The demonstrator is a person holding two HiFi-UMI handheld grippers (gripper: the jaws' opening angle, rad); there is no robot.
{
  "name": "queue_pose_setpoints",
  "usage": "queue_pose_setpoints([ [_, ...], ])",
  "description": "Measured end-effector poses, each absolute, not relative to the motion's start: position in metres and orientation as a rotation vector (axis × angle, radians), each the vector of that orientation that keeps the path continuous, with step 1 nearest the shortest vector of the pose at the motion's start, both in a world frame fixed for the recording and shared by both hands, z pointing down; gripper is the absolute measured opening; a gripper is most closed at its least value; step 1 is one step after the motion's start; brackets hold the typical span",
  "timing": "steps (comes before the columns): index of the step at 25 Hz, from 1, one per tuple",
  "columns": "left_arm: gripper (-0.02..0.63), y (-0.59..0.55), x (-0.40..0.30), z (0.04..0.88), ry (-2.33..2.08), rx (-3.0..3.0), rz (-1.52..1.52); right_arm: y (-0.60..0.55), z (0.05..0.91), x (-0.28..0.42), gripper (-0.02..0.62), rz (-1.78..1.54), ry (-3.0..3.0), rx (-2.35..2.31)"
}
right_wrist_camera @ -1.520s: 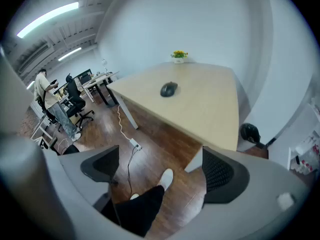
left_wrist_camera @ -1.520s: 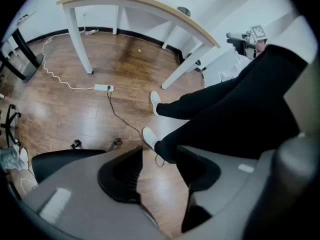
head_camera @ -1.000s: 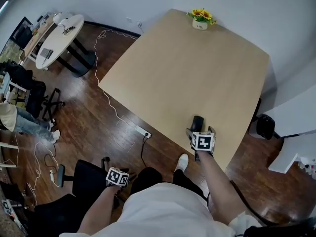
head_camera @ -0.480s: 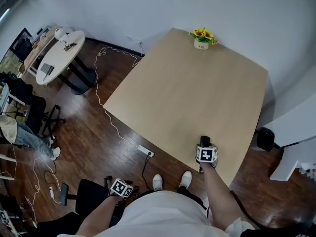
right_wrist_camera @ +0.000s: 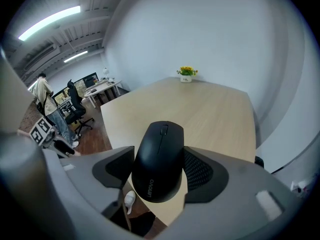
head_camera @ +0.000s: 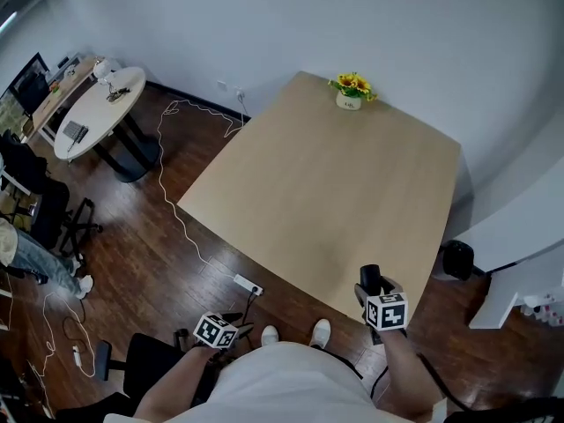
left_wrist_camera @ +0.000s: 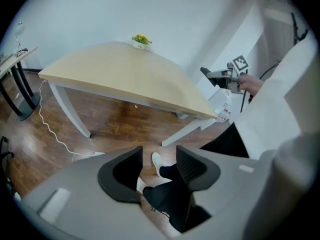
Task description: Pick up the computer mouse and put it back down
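Observation:
A black computer mouse (right_wrist_camera: 159,159) hangs in the air over the near right corner of the light wooden table (head_camera: 335,183). My right gripper (right_wrist_camera: 159,173) is shut on it, one pad on each side. From the head view the mouse (head_camera: 371,279) sticks out ahead of the right gripper (head_camera: 375,287). Low at my left side, off the table, is my left gripper (head_camera: 231,326). In its own view the left gripper (left_wrist_camera: 159,166) stands open, with only floor, a leg and a shoe behind the gap.
A small pot of yellow flowers (head_camera: 349,91) stands at the table's far edge. On the wooden floor lie a white power strip (head_camera: 248,285) and its cable (head_camera: 176,210). A black chair (head_camera: 145,359) is at my left, a black bin (head_camera: 456,258) to the table's right.
The right gripper went from open behind the mouse on the table to shut on it, and has raised it off the tabletop. The left gripper has moved up and to the right.

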State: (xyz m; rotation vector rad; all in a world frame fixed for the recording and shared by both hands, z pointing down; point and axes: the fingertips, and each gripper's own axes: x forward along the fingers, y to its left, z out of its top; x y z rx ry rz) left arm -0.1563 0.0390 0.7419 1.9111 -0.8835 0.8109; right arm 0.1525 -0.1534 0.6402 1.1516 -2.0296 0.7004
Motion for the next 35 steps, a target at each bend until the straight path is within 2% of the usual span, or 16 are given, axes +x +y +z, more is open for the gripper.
queue_pose_setpoints([
  [7, 0.192, 0.008, -0.132, 0.698, -0.881, 2.063, 0.710, -0.096, 0.471, 0.172, 0.307, 0.484, -2.189, 1.243],
  [12, 0.197, -0.012, -0.121, 0.665, -0.917, 2.166, 0.634, -0.080, 0.439, 0.163, 0.307, 0.449, -2.246, 1.242],
  [26, 0.207, -0.030, -0.115, 0.636, -0.985, 2.252, 0.595, -0.092, 0.461, 0.168, 0.307, 0.505, -2.228, 1.259],
  [29, 0.206, -0.028, -0.113, 0.633, -0.983, 2.261, 0.607, -0.108, 0.494, 0.183, 0.307, 0.559, -2.177, 1.280],
  [35, 0.206, -0.021, -0.116, 0.626, -1.016, 2.271, 0.639, -0.151, 0.611, 0.191, 0.307, 0.671, -2.015, 1.265],
])
